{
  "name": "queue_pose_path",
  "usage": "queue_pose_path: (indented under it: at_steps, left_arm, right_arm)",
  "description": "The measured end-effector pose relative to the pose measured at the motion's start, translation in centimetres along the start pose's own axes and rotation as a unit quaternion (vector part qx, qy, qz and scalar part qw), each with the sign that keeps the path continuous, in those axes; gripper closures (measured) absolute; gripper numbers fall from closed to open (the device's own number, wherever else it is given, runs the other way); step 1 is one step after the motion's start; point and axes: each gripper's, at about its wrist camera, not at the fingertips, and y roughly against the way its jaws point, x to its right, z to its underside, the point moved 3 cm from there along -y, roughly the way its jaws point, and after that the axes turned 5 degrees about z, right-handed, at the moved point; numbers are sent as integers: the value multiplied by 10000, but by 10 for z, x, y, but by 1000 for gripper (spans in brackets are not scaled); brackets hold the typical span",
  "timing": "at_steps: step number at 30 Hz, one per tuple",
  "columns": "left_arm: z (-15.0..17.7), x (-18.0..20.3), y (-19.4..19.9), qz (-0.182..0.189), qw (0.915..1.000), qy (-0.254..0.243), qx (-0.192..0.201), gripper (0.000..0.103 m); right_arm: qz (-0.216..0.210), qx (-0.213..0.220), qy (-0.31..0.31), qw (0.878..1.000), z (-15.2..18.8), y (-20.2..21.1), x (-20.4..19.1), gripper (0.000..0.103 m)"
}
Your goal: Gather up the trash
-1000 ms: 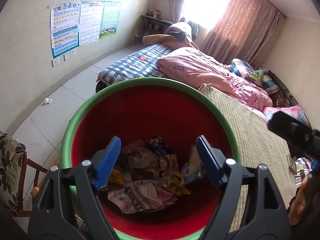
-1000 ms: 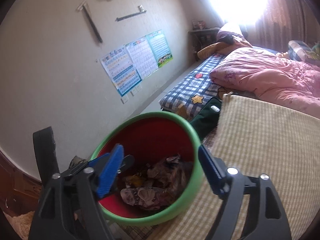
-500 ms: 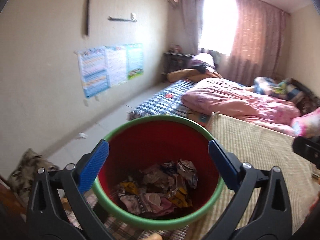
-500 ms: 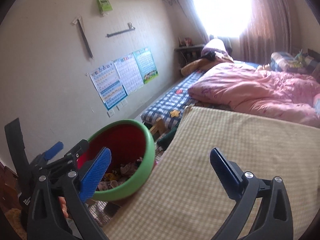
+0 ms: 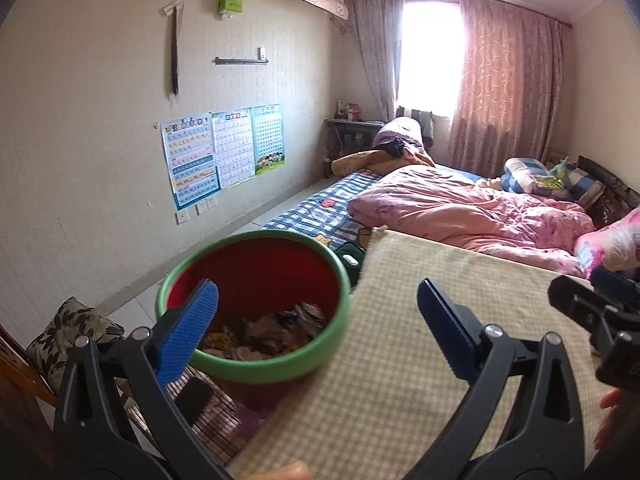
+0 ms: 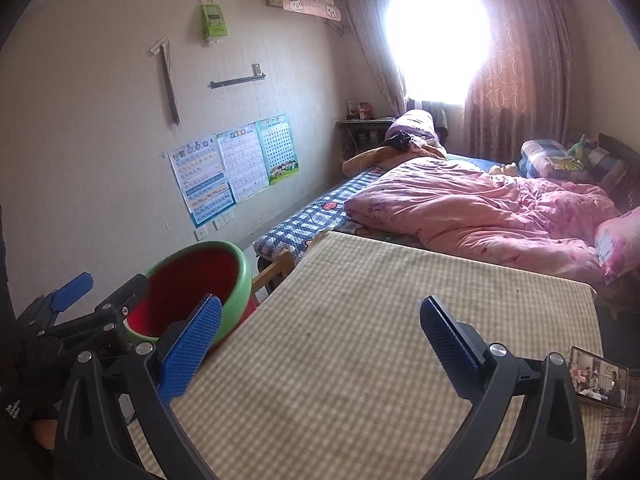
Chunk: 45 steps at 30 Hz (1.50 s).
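Beside the table (image 5: 400, 380), bin (image 5: 256, 370) holds wrappers (image 5: 272, 330).

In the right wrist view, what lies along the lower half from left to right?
Left gripper → red bin with green rim → checked tan mat-covered table → framed photo at the table's right edge.
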Motion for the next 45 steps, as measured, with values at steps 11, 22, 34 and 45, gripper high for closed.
queue_pose_path:
  at_steps: [11,22,34,45]
  left_arm:
    - [5,38,13,10,9999,-121,-7,5]
    - [7,54,13,6,9997,-219,-68,5]
    - [7,53,11,30,9996,-250,-105,5]
    - [17,40,5,14,9997,-95,-220,5]
  right_arm:
    - [-95,-36,-30,9999,9,14,31,7]
    - [-98,-125,-91,9998,13,15,42,7]
    - [-102,-192,-93,9997,15,14,41,7]
    - [51,-568,-106,9983,37,-3,47,7]
